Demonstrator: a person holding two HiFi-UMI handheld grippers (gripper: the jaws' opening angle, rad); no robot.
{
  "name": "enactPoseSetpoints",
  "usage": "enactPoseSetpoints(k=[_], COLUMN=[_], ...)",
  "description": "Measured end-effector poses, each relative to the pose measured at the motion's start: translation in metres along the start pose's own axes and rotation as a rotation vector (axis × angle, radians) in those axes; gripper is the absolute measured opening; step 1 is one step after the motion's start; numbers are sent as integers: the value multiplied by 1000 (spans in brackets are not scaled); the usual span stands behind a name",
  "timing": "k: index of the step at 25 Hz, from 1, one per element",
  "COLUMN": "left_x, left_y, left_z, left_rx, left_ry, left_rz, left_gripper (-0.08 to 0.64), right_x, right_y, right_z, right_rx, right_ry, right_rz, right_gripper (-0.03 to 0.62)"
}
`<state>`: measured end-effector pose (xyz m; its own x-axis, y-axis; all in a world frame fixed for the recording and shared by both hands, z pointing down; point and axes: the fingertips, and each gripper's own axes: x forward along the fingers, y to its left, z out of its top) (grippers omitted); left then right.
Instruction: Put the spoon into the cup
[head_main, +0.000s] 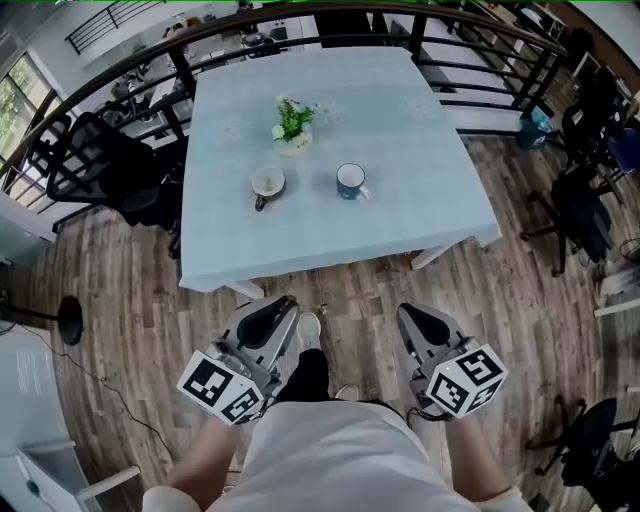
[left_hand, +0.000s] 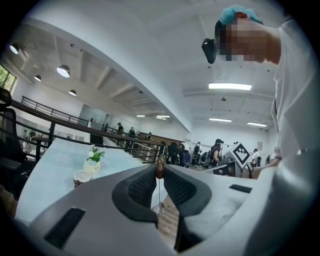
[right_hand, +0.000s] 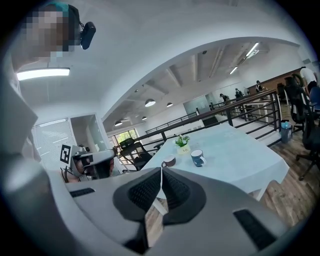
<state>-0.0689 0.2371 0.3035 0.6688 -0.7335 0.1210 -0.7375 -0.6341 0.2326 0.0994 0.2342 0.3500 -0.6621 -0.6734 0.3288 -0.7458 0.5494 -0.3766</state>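
On the pale blue tablecloth (head_main: 330, 235) a brown cup (head_main: 268, 182) with a white inside stands left of a blue cup (head_main: 351, 181); a small potted plant (head_main: 293, 126) is behind them. I cannot make out a spoon. Both grippers are held low near the person's body, short of the table's front edge. My left gripper (head_main: 288, 300) has its jaws together with nothing held, and so does my right gripper (head_main: 403, 310). The left gripper view shows the left gripper (left_hand: 160, 167) aimed past the brown cup (left_hand: 81, 177). The right gripper (right_hand: 161, 170) faces the brown cup (right_hand: 168, 161) and the blue cup (right_hand: 198, 158).
A black office chair (head_main: 100, 160) stands at the table's left and more chairs (head_main: 585, 215) at the right. A dark railing (head_main: 130, 85) curves behind the table. Wooden floor (head_main: 140, 330) lies between me and the table; the person's shoe (head_main: 308, 328) is below.
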Motion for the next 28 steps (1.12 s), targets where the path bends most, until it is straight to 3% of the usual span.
enactPoseSetpoints(k=[15,28], left_x=[82,159], left_y=[138,248], left_z=[21,63], left_rx=[-5,-37], left_ry=[45,75], left_rz=[-52,-111], left_gripper=[58,57], right_x=[141,245], right_y=[-47,-90], right_z=[46,116], right_rx=[35,71], right_ry=[36,51], right_rz=[-45,-119], right_gripper=[23,23])
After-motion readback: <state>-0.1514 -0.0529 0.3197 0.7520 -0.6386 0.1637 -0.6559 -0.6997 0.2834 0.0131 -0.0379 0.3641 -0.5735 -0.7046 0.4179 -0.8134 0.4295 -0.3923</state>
